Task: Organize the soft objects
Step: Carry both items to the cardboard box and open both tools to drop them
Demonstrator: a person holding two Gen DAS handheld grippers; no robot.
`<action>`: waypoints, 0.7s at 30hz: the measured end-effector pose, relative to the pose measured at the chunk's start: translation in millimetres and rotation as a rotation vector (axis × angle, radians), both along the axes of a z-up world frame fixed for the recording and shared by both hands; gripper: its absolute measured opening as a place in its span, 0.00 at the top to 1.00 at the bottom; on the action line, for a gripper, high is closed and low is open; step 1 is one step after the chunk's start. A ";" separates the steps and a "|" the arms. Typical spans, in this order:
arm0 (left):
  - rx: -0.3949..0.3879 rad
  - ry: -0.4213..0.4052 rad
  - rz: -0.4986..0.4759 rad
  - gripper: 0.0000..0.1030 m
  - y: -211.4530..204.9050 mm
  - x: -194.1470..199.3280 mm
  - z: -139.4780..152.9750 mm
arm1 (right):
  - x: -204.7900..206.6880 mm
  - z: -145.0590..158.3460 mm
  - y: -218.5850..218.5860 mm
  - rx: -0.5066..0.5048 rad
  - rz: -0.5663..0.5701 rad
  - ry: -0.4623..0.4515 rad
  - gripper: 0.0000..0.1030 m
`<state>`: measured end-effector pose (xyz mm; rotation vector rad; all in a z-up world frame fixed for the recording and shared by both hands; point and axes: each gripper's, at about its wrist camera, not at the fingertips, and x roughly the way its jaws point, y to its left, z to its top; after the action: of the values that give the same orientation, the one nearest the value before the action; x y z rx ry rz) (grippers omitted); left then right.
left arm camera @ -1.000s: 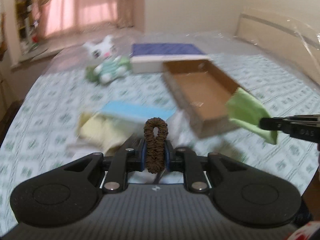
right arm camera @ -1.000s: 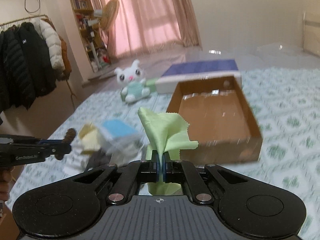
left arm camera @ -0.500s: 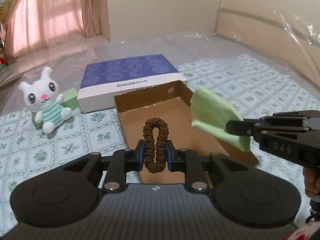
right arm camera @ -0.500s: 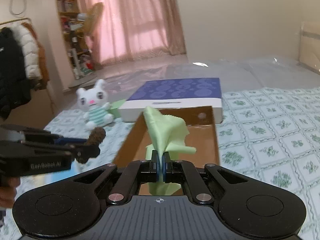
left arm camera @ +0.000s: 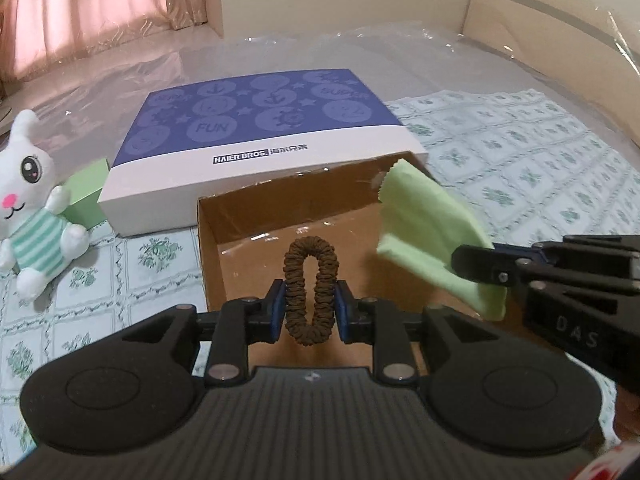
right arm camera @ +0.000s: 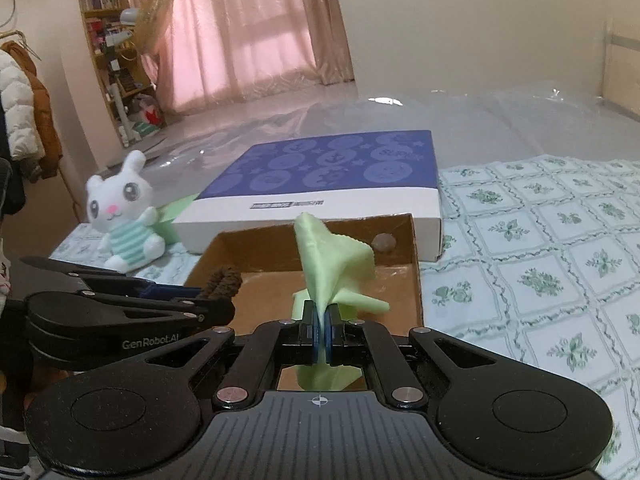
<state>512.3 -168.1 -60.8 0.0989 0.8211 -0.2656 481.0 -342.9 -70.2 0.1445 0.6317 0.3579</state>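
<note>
over the open cardboard box (left arm camera: pixel 256 216) on the bed (left arm camera: pixel 532 160), the left tongs (left arm camera: pixel 311 312) hold a brown scrunchie (left arm camera: pixel 310 292) upright between their pads, and the right tongs (right arm camera: pixel 322 338) are clenched on a light green cloth (right arm camera: pixel 332 264); a plush bunny (right arm camera: pixel 120 220) sits beside a blue-lidded box (left arm camera: pixel 256 120)

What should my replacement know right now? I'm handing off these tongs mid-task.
Left tongs: pads touching a brown scrunchie, held over the open cardboard box; grip looks loose.
Right tongs: shut on a light green cloth, also above the box.
Box: no soft item visible inside, though the tongs hide part of the floor.
Bunny plush sits on the bed left of the box, beside the blue-and-white box.
Left: drop the scrunchie and cloth in, then probably the plush.
</note>
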 end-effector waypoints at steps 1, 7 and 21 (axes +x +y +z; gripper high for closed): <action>0.002 0.001 0.005 0.76 0.5 5.7 -2.6 | 4.5 -0.3 0.6 0.001 0.000 0.001 0.97; -0.017 0.004 0.024 0.31 3.2 26.8 -8.0 | 27.1 -3.4 0.2 0.016 -0.025 0.014 0.96; 0.020 -0.008 -0.003 0.29 17.0 11.8 -3.4 | 7.8 7.3 -6.1 0.075 -0.063 -0.001 0.37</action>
<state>524.1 -151.1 -64.2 0.1194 0.8160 -0.2596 488.8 -349.0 -62.8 0.2357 0.6118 0.3213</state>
